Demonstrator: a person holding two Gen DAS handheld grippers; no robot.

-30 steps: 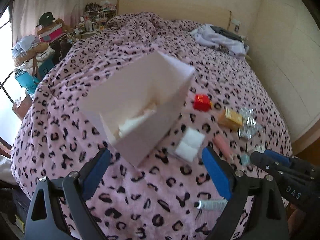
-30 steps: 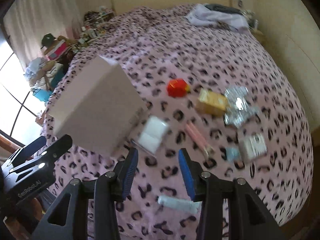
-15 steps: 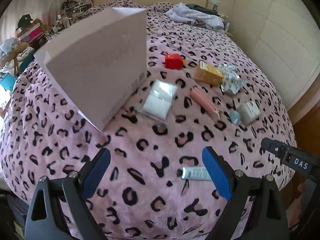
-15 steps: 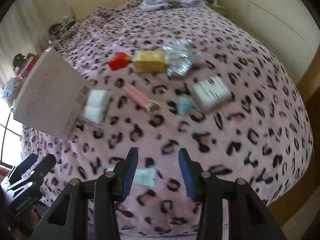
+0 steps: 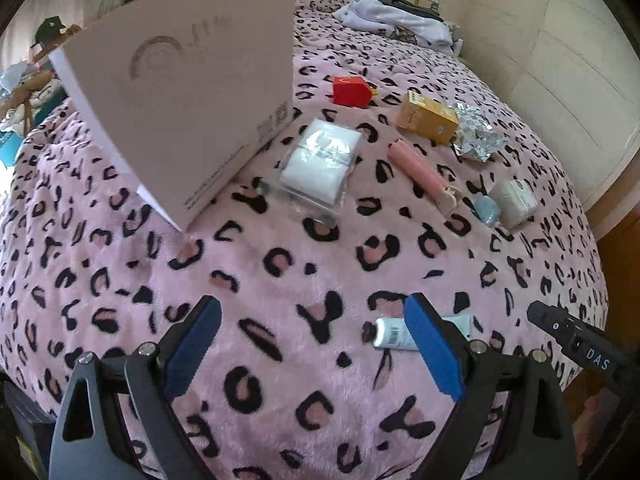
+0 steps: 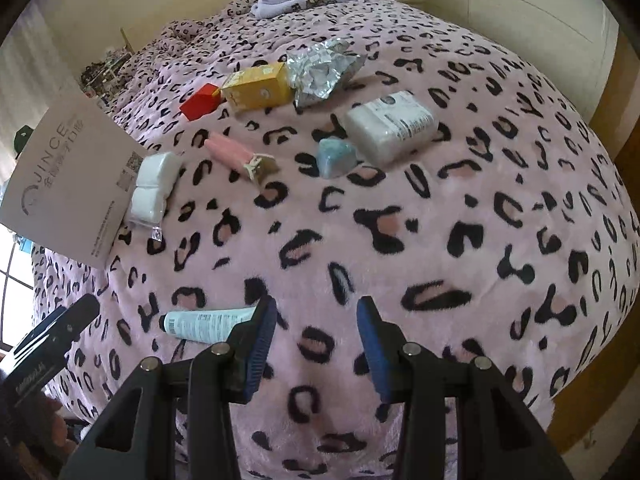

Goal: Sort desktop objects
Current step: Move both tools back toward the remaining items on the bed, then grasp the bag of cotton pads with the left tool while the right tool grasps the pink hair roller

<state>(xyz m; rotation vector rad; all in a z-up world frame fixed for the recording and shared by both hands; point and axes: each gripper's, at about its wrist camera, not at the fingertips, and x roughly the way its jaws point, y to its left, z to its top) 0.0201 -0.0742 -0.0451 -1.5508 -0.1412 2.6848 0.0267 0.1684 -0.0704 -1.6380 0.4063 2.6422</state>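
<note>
**Desktop objects laid out on a bed, before the first pick**

Left wrist view. Desktop objects lie scattered on a pink leopard-print blanket (image 5: 280,280), none of them yet sorted. A large pale box (image 5: 188,92) stands at upper left, tilted; its opening is not visible from here. Just beside its lower edge lies a clear bag of white pads (image 5: 320,160). Further right come a red carton (image 5: 352,90), a yellow box (image 5: 426,118) touching crumpled foil (image 5: 476,136), a pink tube-shaped item (image 5: 420,168), a small blue item (image 5: 488,210) and a white packet (image 5: 514,200). The left gripper (image 5: 312,344) is spread wide and grasps nothing; a white tube (image 5: 394,334) lies partly behind its right-hand finger.

Right wrist view. The right gripper (image 6: 316,336) is partly closed with only blanket between its pads, so it too carries nothing. The white tube (image 6: 208,324) lies just beside its left-hand finger, well apart from the other items. The step in hand appears to be the approach to a first object. The tube seems the nearest candidate; taking it would call for shifting a gripper sideways over it and lowering until the pads straddle its body. Soft pile beneath may let it sink.
</note>
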